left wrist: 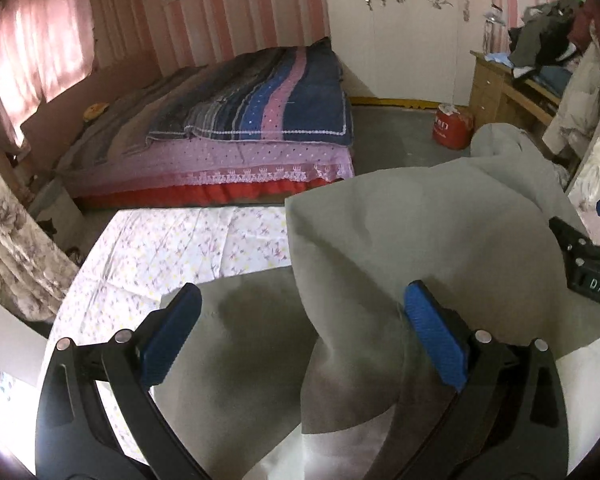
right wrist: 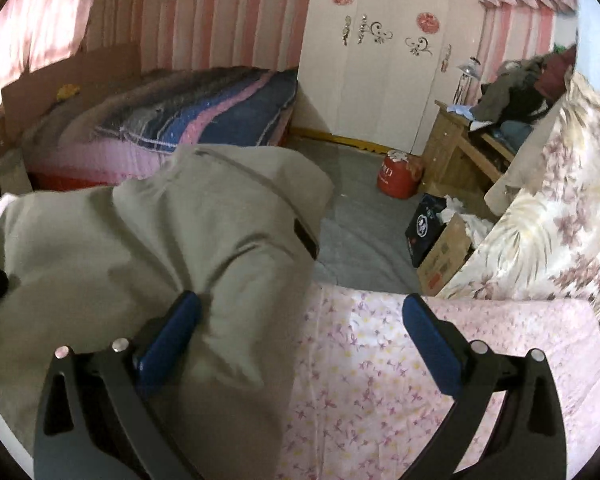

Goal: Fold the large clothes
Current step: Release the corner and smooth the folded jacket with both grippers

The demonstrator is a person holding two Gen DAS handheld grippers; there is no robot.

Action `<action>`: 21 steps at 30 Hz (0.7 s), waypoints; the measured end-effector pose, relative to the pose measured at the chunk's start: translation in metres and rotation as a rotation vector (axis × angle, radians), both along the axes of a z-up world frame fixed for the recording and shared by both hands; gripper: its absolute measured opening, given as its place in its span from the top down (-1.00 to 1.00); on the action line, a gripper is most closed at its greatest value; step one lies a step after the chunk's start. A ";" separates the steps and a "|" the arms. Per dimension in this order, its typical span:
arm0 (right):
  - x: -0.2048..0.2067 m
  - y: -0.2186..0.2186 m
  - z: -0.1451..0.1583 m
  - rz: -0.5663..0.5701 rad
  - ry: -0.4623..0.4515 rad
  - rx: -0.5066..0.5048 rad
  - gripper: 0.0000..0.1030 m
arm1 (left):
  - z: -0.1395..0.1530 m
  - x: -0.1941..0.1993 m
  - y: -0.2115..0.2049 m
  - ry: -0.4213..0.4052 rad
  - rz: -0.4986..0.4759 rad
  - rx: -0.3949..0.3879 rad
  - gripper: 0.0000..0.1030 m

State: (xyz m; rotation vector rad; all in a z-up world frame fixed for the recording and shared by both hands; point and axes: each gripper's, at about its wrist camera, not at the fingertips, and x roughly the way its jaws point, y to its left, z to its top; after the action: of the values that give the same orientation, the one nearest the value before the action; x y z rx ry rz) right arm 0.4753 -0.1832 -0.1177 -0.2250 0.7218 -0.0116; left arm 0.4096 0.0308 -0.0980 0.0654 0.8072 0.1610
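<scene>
A large grey-green garment (left wrist: 400, 232) lies bunched on the floral sheet (left wrist: 172, 248) of the near bed. In the left wrist view my left gripper (left wrist: 300, 308) is open, its blue pads wide apart over the cloth; a raised fold runs between them and touches the right pad (left wrist: 432, 332). In the right wrist view the garment (right wrist: 160, 240) fills the left half. My right gripper (right wrist: 300, 320) is open; its left pad (right wrist: 172, 332) rests against the garment's edge and its right pad hangs over the bare sheet (right wrist: 420, 400). The right gripper's body (left wrist: 588, 264) shows at the left view's right edge.
A second bed with a striped blue and pink quilt (left wrist: 260, 108) stands across the grey floor (right wrist: 364, 216). A red container (right wrist: 398, 176), a cardboard box (right wrist: 444, 256), a wooden desk piled with clothes (right wrist: 472, 148) and a floral cover (right wrist: 560, 208) are at the right.
</scene>
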 end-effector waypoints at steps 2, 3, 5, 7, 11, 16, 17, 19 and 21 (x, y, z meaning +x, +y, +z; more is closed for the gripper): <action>0.000 -0.001 0.002 0.000 0.003 0.008 -0.95 | -0.002 0.000 -0.001 0.006 -0.001 0.013 -0.94; -0.003 -0.004 0.006 -0.002 -0.001 0.014 -0.95 | -0.002 0.000 0.000 0.007 -0.002 0.010 -0.94; -0.014 -0.009 0.017 -0.008 -0.004 0.034 -0.95 | 0.001 -0.003 0.001 0.006 -0.012 -0.002 -0.94; -0.037 -0.013 0.035 0.011 -0.022 0.069 -0.95 | 0.010 -0.009 0.004 -0.008 -0.016 -0.012 -0.94; -0.106 -0.016 0.067 0.095 -0.063 0.149 -0.95 | 0.047 -0.051 0.008 -0.080 -0.039 -0.111 -0.94; -0.192 -0.012 0.065 0.162 -0.072 0.215 -0.96 | 0.063 -0.122 -0.003 -0.120 -0.103 -0.189 -0.94; -0.202 -0.010 0.060 0.169 -0.063 0.210 -0.96 | 0.058 -0.137 -0.007 -0.122 -0.113 -0.185 -0.94; -0.216 -0.006 0.047 0.157 -0.048 0.196 -0.96 | 0.045 -0.152 -0.013 -0.104 -0.119 -0.158 -0.94; -0.219 -0.002 0.028 0.159 -0.002 0.167 -0.95 | 0.029 -0.161 -0.015 -0.097 -0.110 -0.147 -0.94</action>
State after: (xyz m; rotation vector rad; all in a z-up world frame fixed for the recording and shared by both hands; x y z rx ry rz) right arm 0.2562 -0.1850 -0.0893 -0.1224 0.6969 0.1991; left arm 0.2486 0.0154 -0.0692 -0.0366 0.7144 0.0008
